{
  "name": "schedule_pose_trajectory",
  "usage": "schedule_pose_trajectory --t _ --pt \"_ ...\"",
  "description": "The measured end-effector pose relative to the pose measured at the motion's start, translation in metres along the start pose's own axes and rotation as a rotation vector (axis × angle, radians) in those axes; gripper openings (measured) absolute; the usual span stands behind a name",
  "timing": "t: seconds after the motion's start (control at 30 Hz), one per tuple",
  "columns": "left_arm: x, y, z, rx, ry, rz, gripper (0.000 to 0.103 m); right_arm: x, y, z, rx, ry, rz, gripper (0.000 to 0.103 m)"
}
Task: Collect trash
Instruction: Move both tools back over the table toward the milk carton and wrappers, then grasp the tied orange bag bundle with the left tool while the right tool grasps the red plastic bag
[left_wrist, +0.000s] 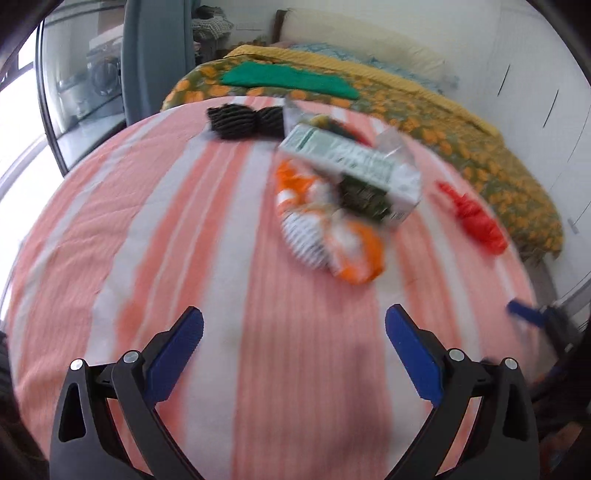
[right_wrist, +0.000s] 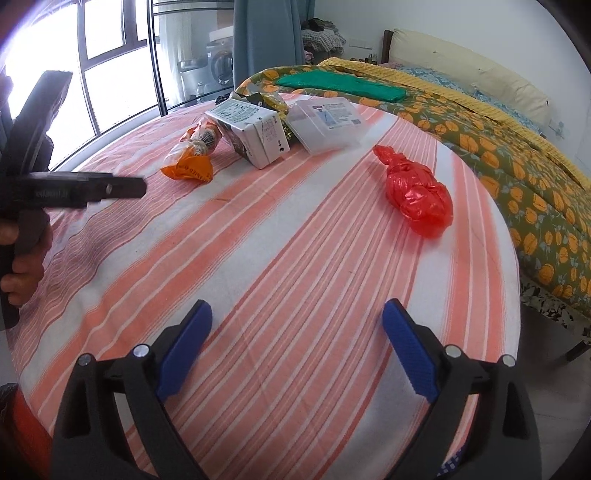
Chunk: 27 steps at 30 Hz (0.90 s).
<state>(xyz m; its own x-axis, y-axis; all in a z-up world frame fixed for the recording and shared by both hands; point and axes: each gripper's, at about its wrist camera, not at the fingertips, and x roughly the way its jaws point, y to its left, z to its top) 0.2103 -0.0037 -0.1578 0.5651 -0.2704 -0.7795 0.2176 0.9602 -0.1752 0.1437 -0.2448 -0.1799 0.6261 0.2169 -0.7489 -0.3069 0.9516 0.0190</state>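
Both grippers, right gripper (right_wrist: 297, 345) and left gripper (left_wrist: 293, 352), hang empty with jaws spread above the striped tablecloth (right_wrist: 258, 258). Trash lies well ahead: milk carton (right_wrist: 251, 131), clear container (right_wrist: 327, 122), red bag (right_wrist: 419, 194), orange wrapper (right_wrist: 192, 155). Best straddle one piece squarely before closing.

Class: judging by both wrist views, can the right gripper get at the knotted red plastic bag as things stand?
Probably yes. The right gripper is open and empty, and only bare striped tablecloth lies between it and the red plastic bag, which sits apart from the other trash.
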Motion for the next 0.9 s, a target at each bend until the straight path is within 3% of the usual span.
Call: schedule_pose_trajectory --t 0.13,0.3,0.33,0.4,0.43,0.53,0.73,0.9 --pt "0.019 -0.019 0.034 -0.024 -0.045 0.058 0.097 0.001 0.000 0.000 0.002 -0.002 -0.001 0.093" --pt "0.055 -0.028 0.048 -0.004 0.027 0.181 0.097 0.002 -0.001 0.001 0.009 0.004 0.004 0.094" --pt "0.057 -0.025 0.047 -0.002 0.029 0.174 0.096 0.002 -0.002 0.001 0.010 0.005 0.004 0.094" --pt "0.052 -0.023 0.045 0.008 0.017 0.138 0.082 0.003 -0.002 0.002 0.011 0.006 0.008 0.094" --pt "0.048 -0.023 0.043 0.027 0.010 0.113 0.068 0.003 -0.003 0.002 0.011 0.006 0.009 0.095" --pt "0.039 -0.024 0.038 0.092 0.006 0.102 0.060 0.004 -0.003 0.003 0.010 0.010 0.013 0.096" --pt "0.005 -0.017 0.007 0.241 0.081 0.027 0.059 0.004 -0.003 0.002 0.013 0.009 0.011 0.096" --pt "-0.004 -0.009 -0.015 0.225 0.083 0.007 0.068 0.004 -0.003 0.002 0.018 0.012 0.014 0.096"
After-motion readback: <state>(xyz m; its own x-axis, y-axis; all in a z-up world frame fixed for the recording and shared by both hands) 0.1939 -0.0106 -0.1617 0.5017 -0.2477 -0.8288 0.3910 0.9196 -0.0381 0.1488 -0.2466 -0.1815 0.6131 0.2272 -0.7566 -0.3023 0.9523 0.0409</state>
